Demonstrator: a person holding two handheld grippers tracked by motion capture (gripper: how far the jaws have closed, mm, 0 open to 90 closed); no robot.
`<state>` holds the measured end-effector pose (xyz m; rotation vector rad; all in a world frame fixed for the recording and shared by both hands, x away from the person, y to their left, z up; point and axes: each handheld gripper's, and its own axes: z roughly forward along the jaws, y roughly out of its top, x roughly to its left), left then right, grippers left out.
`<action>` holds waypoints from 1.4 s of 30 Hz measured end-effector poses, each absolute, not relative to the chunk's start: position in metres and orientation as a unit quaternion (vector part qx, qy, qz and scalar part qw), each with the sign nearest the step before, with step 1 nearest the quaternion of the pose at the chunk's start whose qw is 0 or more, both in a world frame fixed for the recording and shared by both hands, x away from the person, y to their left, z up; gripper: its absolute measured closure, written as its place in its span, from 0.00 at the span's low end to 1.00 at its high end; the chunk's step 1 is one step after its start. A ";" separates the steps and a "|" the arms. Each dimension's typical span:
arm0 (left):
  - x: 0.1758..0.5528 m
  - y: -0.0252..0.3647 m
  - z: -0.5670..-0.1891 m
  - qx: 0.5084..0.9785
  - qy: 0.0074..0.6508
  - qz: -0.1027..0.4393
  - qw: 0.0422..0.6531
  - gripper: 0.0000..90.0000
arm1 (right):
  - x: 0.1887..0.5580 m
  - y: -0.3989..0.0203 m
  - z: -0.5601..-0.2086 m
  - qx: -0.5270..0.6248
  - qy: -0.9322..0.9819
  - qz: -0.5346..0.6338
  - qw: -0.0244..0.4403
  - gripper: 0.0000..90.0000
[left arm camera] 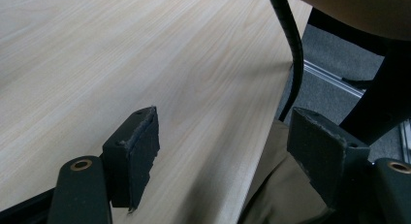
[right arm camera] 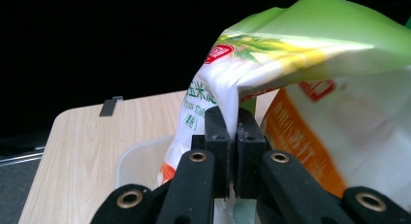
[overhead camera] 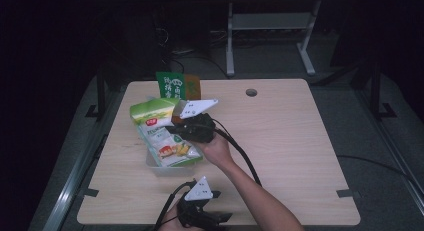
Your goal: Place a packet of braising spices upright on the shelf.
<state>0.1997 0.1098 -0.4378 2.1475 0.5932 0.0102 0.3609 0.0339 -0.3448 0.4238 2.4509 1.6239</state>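
Between claw pads, crinkled glossy pouch (right arm camera: 291, 64)

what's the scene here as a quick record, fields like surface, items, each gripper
surface: light wooden table
container: clear plastic bin near the table's left side
held item: green and white snack bag, over the bin
behind: dark green packet, upright
right gripper: jaws shut on the bag's film
left gripper: jaws open, nothing between them, at the table's near edge

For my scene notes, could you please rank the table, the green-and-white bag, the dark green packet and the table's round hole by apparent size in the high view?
1. table
2. green-and-white bag
3. dark green packet; the bag partly covers it
4. round hole
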 end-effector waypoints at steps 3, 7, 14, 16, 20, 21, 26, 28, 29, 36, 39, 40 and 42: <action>0.199 0.109 -0.438 0.866 0.237 0.003 0.440 0.30 | 0.362 0.038 -0.354 0.147 0.830 0.532 0.081 0.96; 0.200 0.109 -0.439 0.867 0.237 0.006 0.438 0.30 | 0.362 0.037 -0.363 0.150 0.835 0.524 0.076 0.96; 0.201 0.107 -0.440 0.867 0.236 0.006 0.438 0.30 | 0.367 0.032 -0.364 0.150 0.844 0.512 0.056 0.94; 0.201 0.107 -0.440 0.866 0.236 0.005 0.440 0.30 | 0.370 0.031 -0.363 0.151 0.847 0.508 0.042 0.92; 0.201 0.107 -0.440 0.866 0.237 0.005 0.440 0.30 | 0.378 0.031 -0.360 0.158 0.850 0.503 -0.001 0.84; 0.201 0.107 -0.439 0.865 0.238 0.005 0.441 0.30 | 0.381 0.032 -0.359 0.159 0.852 0.499 -0.010 0.81; 0.201 0.108 -0.438 0.864 0.239 0.006 0.444 0.30 | 0.391 0.038 -0.354 0.162 0.867 0.470 -0.039 0.69; 0.201 0.108 -0.437 0.863 0.238 0.007 0.446 0.30 | 0.394 0.041 -0.352 0.165 0.870 0.461 -0.050 0.66; 0.201 0.108 -0.437 0.863 0.238 0.008 0.446 0.30 | 0.397 0.042 -0.351 0.171 0.870 0.458 -0.057 0.64; 0.200 0.107 -0.437 0.864 0.233 0.008 0.446 0.30 | 0.405 0.051 -0.347 0.207 0.875 0.434 -0.064 0.82; 0.200 0.107 -0.437 0.863 0.234 0.007 0.447 0.30 | 0.401 0.053 -0.345 0.201 0.886 0.418 -0.024 0.91; 0.200 0.107 -0.437 0.863 0.234 0.007 0.447 0.30 | 0.397 0.053 -0.344 0.199 0.886 0.418 -0.008 0.94; 0.200 0.107 -0.437 0.863 0.234 0.009 0.447 0.30 | 0.391 0.052 -0.343 0.198 0.883 0.425 0.011 0.96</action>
